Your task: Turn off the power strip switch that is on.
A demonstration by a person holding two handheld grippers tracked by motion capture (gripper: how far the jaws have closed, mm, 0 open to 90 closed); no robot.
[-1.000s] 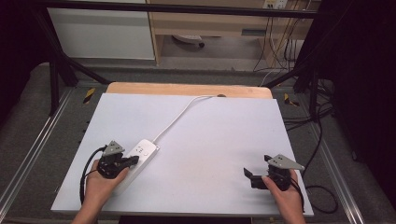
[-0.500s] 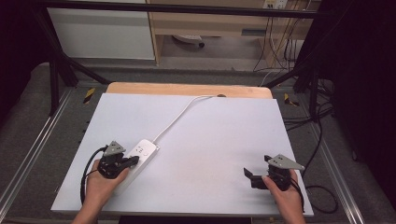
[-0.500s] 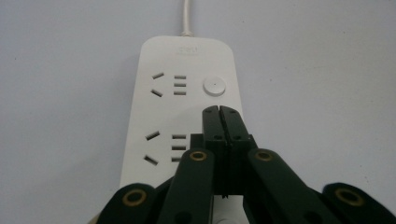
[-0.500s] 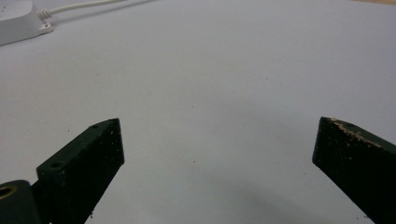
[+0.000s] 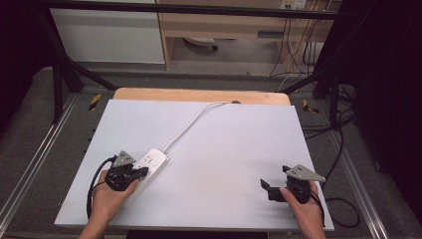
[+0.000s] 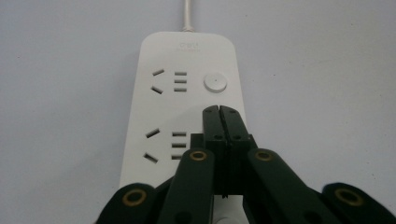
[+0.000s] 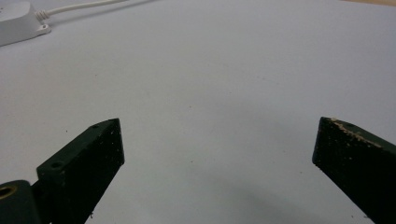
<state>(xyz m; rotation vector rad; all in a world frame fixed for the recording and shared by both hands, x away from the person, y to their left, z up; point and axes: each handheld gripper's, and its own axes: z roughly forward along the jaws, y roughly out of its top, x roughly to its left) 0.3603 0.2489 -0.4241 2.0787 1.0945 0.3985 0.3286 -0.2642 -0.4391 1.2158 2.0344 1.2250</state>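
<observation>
In the high view, a white power strip [image 5: 152,164] lies in the lower left part of the frame on a pale grey table [image 5: 234,144]. It lies slanted, and its white cable [image 5: 191,124] runs up and to the right toward the far edge of the table, where a strip of wood shows. The left gripper [image 5: 142,173] sits at the lower left, held by the person's left hand [image 5: 107,199], and its jaws reach over the near end of the power strip. The right gripper [image 5: 266,188] is at the lower right of the frame, held by the right hand [image 5: 303,209], well apart from the power strip, with bare table under it.

In the left gripper view, the power strip fills the middle of the frame and runs from the bottom to the top. Two socket groups are on its left half, and a round button [image 6: 215,83] is at the upper right of its face. The two black jaws are pressed together with nothing between them. Their joined tip [image 6: 219,109] stands over the strip's face, just below the button; whether it touches the surface cannot be told.

In the right gripper view, the two black jaws stand widely spread at the lower left and lower right corners, and between them is only table surface [image 7: 210,116]. The far end of the power strip [image 7: 18,23] and its cable [image 7: 79,7] appear in the upper left corner.
</observation>
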